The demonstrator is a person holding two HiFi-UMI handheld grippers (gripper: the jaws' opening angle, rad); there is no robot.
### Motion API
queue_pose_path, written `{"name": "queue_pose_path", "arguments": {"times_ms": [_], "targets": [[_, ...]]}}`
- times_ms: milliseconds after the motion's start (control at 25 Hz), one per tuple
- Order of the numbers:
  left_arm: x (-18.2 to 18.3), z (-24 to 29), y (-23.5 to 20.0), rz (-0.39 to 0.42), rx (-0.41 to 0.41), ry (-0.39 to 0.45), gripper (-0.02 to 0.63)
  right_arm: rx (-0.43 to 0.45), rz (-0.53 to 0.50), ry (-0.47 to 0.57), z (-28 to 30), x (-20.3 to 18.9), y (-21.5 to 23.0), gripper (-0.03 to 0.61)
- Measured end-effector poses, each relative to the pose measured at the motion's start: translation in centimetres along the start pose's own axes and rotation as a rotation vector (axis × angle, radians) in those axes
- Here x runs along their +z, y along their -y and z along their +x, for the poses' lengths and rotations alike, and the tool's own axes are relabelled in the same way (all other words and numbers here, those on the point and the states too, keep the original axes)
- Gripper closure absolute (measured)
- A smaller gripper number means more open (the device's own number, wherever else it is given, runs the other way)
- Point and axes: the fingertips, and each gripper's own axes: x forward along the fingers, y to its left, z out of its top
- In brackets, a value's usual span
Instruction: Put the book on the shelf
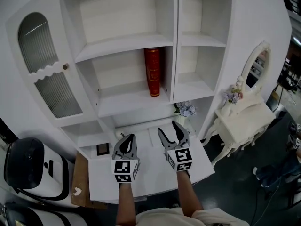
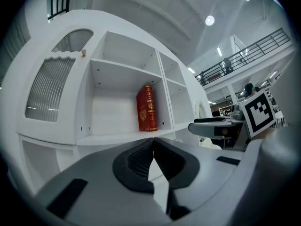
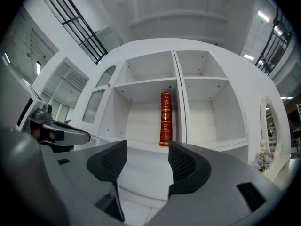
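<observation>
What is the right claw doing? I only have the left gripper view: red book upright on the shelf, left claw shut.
Observer: The right claw is open and empty. Beyond its gap, the red book stands on the shelf.
Operator: Anything on the desk below?
Observer: In the head view, a small dark flat object lies on the desk, just left of the left claw.
Operator: Anything else there?
Observer: A bunch of pale blue flowers stands at the back of the desk, beyond the right claw.
</observation>
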Motion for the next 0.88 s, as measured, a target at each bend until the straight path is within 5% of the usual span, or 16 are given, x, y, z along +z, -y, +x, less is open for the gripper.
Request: {"name": "queue_pose_path", "arguments": {"times_ms": [200,880], "targets": [[-0.9,-0.3,0.4,0.005,-0.016,-0.018,0.597,0.007,0.017,0.007,-0.8,-0.3,-0.2,0.292],[0.4,0.0,0.8,0.008,-0.021,0.016,0.597,-0.016,0.083,0.021,-1.2,-1.3,-0.9,0.54]]}}
